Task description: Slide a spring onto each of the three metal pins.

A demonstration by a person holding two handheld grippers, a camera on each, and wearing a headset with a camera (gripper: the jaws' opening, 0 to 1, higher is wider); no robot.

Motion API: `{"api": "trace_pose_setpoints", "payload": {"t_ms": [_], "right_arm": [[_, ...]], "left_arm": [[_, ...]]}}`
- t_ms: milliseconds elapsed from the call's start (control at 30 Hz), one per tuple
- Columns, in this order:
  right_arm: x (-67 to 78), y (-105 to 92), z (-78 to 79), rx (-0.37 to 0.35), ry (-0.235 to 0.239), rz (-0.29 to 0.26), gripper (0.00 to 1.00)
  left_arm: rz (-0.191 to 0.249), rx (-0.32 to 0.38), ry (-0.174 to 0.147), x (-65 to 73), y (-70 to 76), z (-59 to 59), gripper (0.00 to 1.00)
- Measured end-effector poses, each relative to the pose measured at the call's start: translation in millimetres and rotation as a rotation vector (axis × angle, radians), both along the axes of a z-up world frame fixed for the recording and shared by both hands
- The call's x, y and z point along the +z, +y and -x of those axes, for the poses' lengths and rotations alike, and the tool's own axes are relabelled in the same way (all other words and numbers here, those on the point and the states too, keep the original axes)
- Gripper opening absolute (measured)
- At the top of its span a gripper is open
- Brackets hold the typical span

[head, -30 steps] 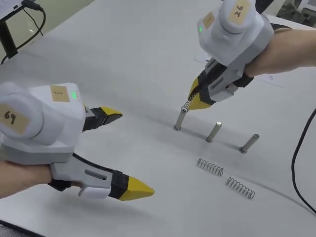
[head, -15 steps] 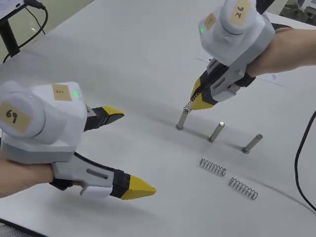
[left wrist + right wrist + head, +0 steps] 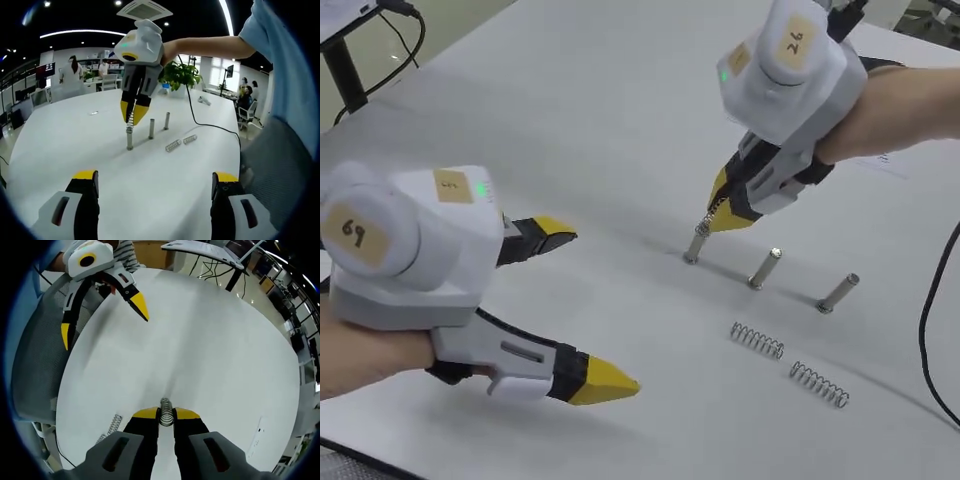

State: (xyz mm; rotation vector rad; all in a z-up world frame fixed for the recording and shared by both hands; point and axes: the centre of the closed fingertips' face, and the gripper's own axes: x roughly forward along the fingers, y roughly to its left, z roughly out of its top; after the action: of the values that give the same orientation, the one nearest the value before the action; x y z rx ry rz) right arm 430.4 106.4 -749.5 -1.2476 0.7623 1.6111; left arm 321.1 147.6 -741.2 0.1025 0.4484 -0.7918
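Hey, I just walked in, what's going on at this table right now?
A person is working with a handheld gripper in each hand. The right gripper is shut on a spring, whose lower end is at the top of the leftmost pin. The other two pins are bare. Two more springs lie loose on the table beside them. The left gripper hovers off to the side, its fingers open and holding nothing.
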Motion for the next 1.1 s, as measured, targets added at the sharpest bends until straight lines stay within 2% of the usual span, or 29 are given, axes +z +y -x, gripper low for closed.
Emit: {"api": "trace_pose_setpoints", "payload": {"t_ms": [267,800,1100], "right_arm": [[-1.2,3.8,-0.8,0.002,0.013,0.010,0.08],[-21.5,5.8,0.6,0.032,0.017,0.073,0.08],[-31.6,5.3,4.4,0.042,0.024,0.091,0.08]], "left_arm": [[0.004,0.000,0.003,-0.1,0.7,-0.4,0.90],[0.005,0.006,0.004,-0.6,2.4,-1.7,0.90],[0.002,0.007,0.007,-1.6,2.7,-1.4,0.90]]}}
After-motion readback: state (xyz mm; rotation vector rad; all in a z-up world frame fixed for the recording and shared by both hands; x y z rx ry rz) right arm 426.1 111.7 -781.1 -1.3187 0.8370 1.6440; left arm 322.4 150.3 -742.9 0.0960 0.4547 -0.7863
